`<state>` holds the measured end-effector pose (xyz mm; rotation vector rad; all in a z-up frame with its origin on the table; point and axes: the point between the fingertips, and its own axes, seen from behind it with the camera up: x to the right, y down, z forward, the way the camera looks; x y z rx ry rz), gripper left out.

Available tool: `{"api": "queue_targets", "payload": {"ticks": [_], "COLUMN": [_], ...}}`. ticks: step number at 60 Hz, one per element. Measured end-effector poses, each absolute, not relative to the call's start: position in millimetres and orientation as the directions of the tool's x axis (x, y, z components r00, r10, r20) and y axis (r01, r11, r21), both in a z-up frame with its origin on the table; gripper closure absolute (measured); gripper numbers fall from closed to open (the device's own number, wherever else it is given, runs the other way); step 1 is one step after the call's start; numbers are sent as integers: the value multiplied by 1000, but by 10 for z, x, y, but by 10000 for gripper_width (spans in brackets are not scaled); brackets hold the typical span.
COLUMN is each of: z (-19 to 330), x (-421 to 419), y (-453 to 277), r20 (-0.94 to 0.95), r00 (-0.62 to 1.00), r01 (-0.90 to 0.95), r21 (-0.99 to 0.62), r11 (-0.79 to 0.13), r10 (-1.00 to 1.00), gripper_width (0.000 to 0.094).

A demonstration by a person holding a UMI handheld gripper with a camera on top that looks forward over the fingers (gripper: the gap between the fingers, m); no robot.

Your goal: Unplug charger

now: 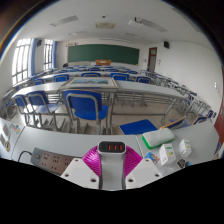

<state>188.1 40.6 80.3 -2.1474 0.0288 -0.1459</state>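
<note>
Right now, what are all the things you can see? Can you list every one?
charger: one, black, between the tongs' pads
power strip: one, white, on the desk beside the tongs
box: one, green and white, on the desk beyond the tongs
bottle: one, small and white, next to the box
chairs: several, blue, in rows behind the desks
chalkboard: one, green, on the far wall
tongs: one pair, pink pads, closed on the charger

Blue chairs, green chalkboard, white charger between magenta pads, a white power strip, green-white packet.
</note>
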Motion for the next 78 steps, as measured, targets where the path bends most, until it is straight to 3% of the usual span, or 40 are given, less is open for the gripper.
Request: {"api": "queue_targets", "payload": {"ticks": [5, 8, 15, 27, 55, 78], "z": [469, 53, 27, 423, 1924, 2197], "x": [2036, 2058, 2053, 2058, 1567, 1320], "y": [240, 183, 72, -151, -1884, -2673], "r20": [119, 116, 55, 71, 135, 135], "r00": [989, 989, 993, 988, 975, 969], "r01": [41, 32, -29, -30, 34, 25], "r21": [-787, -770, -748, -792, -874, -888], "r11": [-616, -638, -663, -609, -485, -460], "r10": [-85, -90, -105, -140, -174, -208], "gripper_width": [654, 604, 503, 78, 85, 86]}}
